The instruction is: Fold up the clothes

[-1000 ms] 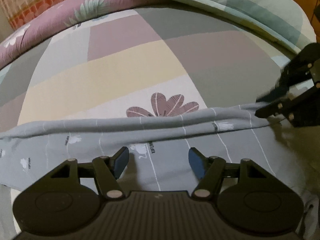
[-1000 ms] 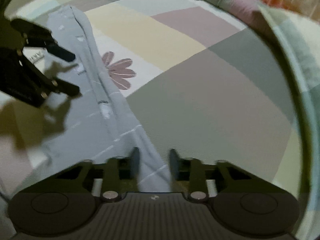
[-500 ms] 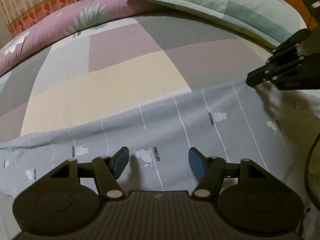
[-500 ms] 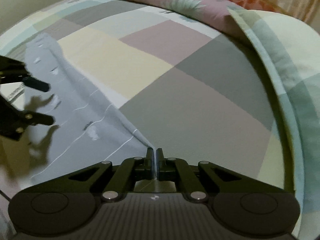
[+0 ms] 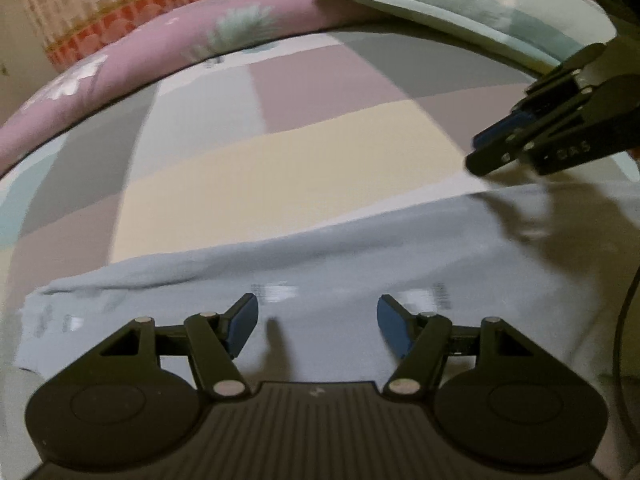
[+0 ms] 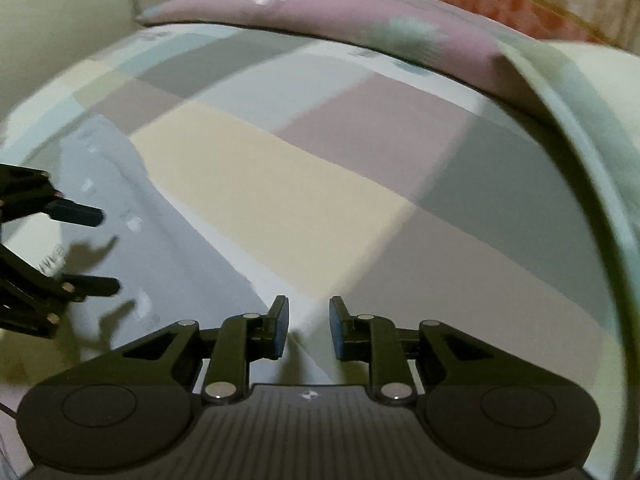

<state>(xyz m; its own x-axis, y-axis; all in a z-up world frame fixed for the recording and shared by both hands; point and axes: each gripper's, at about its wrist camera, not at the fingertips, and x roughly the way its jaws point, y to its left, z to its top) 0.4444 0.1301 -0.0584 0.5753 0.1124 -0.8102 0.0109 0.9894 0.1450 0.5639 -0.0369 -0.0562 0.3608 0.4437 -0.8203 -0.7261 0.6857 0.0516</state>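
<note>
A pale grey-blue printed cotton garment (image 5: 360, 264) lies flat on a bed's pastel patchwork sheet (image 5: 280, 168). The left gripper (image 5: 318, 322) hangs over it, fingers spread and empty. Only the right wrist view shows the right gripper (image 6: 308, 326) parted, empty, over the garment's edge; the left view shows it side-on, above the cloth.

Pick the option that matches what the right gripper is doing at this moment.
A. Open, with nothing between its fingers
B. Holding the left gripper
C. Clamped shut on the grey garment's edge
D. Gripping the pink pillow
A: in the right wrist view the right gripper stands with its jaws apart and only the checked bedsheet showing in the gap, the grey garment lying off to its left.
</note>
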